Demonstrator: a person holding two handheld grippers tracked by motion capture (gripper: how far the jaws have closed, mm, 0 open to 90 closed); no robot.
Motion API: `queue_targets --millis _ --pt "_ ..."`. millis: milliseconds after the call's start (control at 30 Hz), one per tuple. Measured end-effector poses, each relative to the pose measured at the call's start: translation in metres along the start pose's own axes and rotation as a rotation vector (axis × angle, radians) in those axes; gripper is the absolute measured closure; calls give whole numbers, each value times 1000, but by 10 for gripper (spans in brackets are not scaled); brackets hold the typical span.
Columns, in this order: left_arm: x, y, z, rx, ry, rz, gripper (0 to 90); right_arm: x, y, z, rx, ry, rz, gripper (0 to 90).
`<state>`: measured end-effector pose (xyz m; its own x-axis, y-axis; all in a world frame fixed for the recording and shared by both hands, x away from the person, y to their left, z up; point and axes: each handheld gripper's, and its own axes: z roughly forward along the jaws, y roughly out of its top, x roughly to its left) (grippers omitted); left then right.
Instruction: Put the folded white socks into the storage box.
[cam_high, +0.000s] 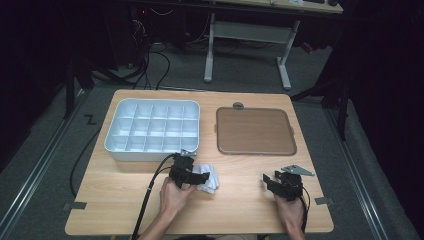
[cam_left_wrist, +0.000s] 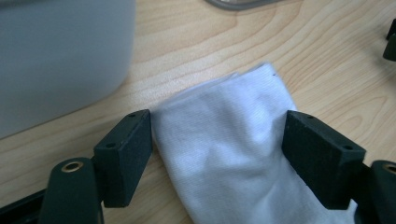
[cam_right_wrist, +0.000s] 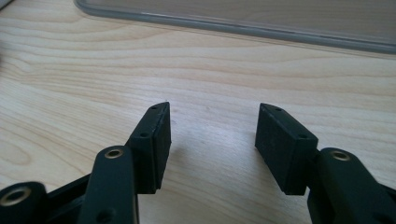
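The left gripper (cam_high: 200, 176) is lying low over the wooden table (cam_high: 240, 210), straddling a folded white sock (cam_left_wrist: 229, 149) that is resting flat just in front of the grey compartment tray (cam_high: 152, 150). In the left gripper view, the jaws are standing spread on either side of the sock; the left pad is sitting right at the fabric's edge and the right pad at or just clear of the opposite edge, so nothing looks squeezed yet and the gripper is reading as released rather than clenched. The sock's long axis is running along the gripper's own line of sight, from between the jaws outward toward its far folded end, so the jaws are crossing its narrow width, which is the relation that a closing grip would depend on. The right gripper (cam_high: 268, 180) is resting well apart to the right, near the front edge of the brown lid (cam_high: 255, 131), its jaws standing wide with only bare wood between them. The left hand (cam_high: 175, 197) is plainly the nearer one to the sock, and by my judgement it is the one placed to take it.
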<state>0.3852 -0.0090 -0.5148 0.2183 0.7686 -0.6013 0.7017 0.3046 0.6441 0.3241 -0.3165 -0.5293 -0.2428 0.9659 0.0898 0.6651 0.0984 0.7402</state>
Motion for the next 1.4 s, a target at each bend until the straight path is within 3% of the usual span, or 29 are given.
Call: queue_targets --millis 200,367,533,933,1167,1233,1400 --pt "-2 -3 8 40 19 13 253 -6 -3 -3 -2 -22 -5 451" --pt "-3 -5 11 44 21 28 269 -6 -4 -3 -1 -35 -16 451" --pt "-5 -7 10 58 -4 53 367 -4 -4 -3 6 -48 -31 452" --pt "-5 -4 11 96 -44 25 532 -3 -3 -2 3 -51 -37 450" --pt "-7 -5 9 101 -57 34 642 -2 -3 -2 6 -58 -41 443" --pt "-6 -3 9 106 -62 18 662 -3 -3 -2 5 -57 -39 442" --pt "-6 -3 8 110 -78 29 694 -3 -3 -2 3 -50 -33 437"
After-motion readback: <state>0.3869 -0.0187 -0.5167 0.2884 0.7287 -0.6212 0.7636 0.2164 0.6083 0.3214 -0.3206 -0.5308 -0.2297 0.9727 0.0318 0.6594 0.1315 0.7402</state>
